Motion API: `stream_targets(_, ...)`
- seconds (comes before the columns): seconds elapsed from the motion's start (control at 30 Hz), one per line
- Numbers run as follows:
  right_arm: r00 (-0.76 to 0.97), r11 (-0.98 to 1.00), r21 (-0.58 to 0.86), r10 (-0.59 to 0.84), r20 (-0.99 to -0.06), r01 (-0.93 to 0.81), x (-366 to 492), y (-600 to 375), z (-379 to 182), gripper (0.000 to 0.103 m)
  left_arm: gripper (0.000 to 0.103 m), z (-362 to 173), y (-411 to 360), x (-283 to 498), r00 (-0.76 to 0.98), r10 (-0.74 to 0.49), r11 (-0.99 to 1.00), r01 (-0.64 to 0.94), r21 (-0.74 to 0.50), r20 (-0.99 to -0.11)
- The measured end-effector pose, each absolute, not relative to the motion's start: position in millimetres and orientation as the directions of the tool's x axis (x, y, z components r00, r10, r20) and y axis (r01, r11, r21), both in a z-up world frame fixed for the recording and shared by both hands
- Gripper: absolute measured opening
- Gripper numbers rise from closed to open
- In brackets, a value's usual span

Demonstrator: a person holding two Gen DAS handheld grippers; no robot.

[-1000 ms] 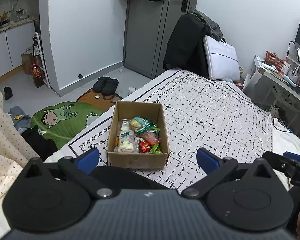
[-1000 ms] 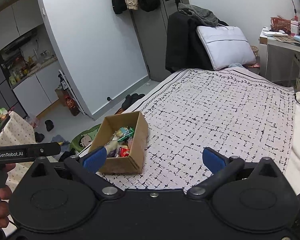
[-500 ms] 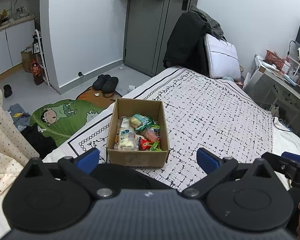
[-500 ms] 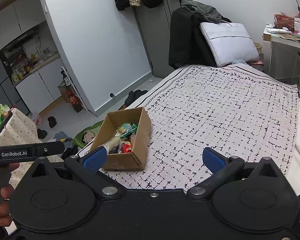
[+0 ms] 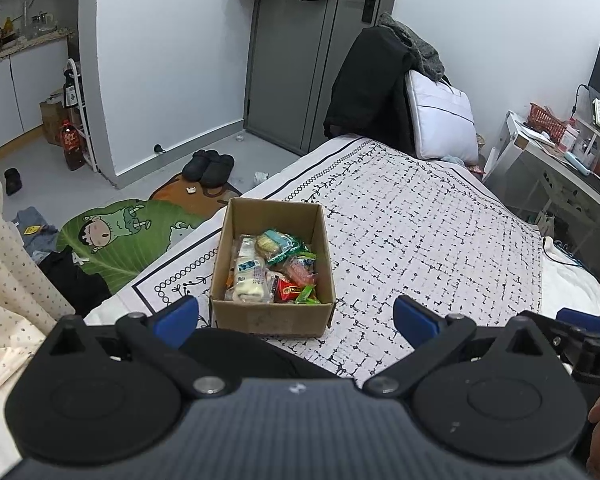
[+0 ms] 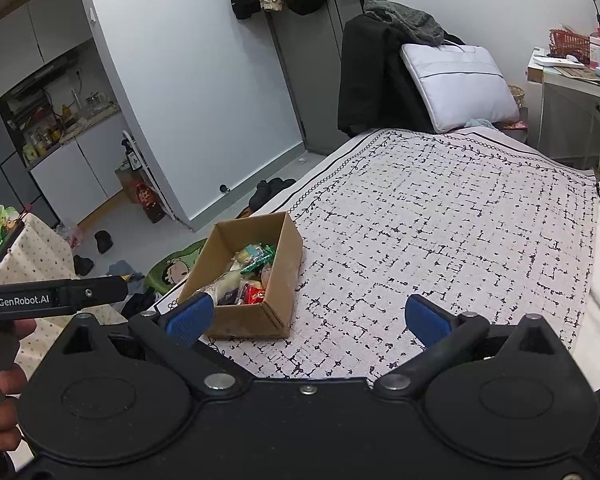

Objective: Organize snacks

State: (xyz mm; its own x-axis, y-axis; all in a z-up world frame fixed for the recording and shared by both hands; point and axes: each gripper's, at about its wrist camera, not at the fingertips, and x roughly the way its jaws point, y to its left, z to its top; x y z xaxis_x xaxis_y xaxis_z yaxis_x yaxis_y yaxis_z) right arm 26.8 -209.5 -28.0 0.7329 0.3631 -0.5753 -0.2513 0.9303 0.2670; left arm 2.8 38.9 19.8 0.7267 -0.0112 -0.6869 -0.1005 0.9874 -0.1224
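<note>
An open cardboard box [image 5: 272, 322] stands near the left edge of the bed and holds several wrapped snacks [image 5: 274, 266]: white, green, red and pink packets. It also shows in the right wrist view [image 6: 290, 240] with the snacks [image 6: 250, 276] inside. My left gripper [image 5: 296, 318] is open and empty, just in front of the box's near wall. My right gripper [image 6: 308, 320] is open and empty, to the right of the box above the blanket.
The bed has a white blanket with black dashes [image 5: 420, 240]. A grey cushion bag [image 5: 440, 124] and dark coats on a chair [image 5: 368, 92] stand at the far end. A desk [image 5: 560, 160] is to the right. Slippers [image 5: 208, 166] and a green mat [image 5: 124, 236] lie on the floor left.
Both grippers have drawn back and risen slightly, so the box sits a little farther away in both views. Both stay open and empty.
</note>
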Motion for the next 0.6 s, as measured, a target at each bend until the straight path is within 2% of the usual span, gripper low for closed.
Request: stream_targets(0.6,0.728,0.930,0.271,0.363,-0.581,-0.248,26.9,-209.4,-30.5,0.103,0.103,17.0,37.7,2.1,0.726,-0.017,0.988,-0.093,-0.122,-0.688)
